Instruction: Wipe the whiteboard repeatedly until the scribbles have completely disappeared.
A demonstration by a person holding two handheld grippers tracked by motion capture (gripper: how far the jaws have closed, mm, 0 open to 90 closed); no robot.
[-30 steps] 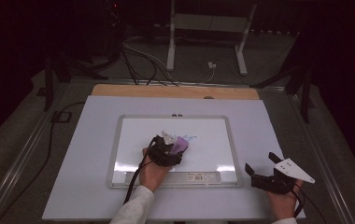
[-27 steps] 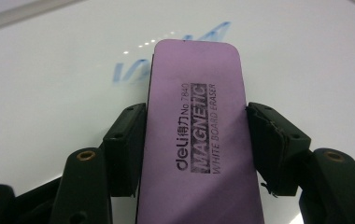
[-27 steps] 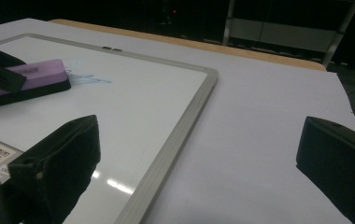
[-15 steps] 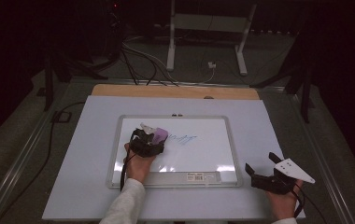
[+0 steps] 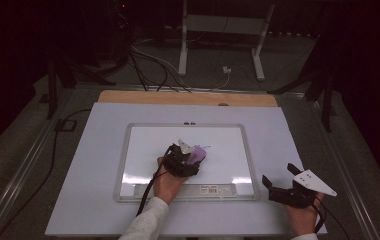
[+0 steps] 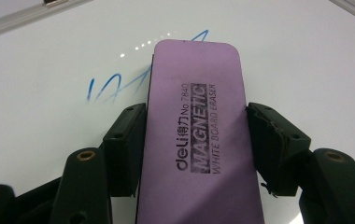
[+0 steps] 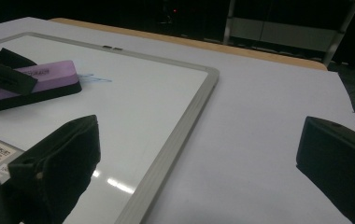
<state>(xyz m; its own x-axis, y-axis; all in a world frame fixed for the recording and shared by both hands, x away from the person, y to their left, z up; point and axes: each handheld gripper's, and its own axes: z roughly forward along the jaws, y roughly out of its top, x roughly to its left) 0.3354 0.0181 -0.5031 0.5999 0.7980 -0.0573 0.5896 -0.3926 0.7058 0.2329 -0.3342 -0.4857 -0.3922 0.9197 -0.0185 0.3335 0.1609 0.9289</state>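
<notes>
A framed whiteboard (image 5: 143,150) lies flat in the middle of the white table (image 5: 88,200). My left gripper (image 5: 190,157) is shut on a purple magnetic whiteboard eraser (image 6: 196,130), its two pads pressed against the long sides. The eraser (image 5: 197,154) rests flat on the board, with blue marker strokes (image 6: 115,86) just past its far end. From the right gripper view the eraser (image 7: 35,79) lies at the far left beside those strokes (image 7: 94,78). My right gripper (image 5: 279,175) hovers open over the table at the board's right, nothing between its jaws (image 7: 199,154).
A barcode label (image 5: 210,189) sits on the board's near frame. A wooden strip (image 5: 188,97) runs along the table's far edge. Beyond it, cables (image 5: 148,60) and a metal stand (image 5: 183,50) are on the dark floor.
The left gripper slid the eraser left across the board, then back right to near where it began. The right gripper has stayed put.
</notes>
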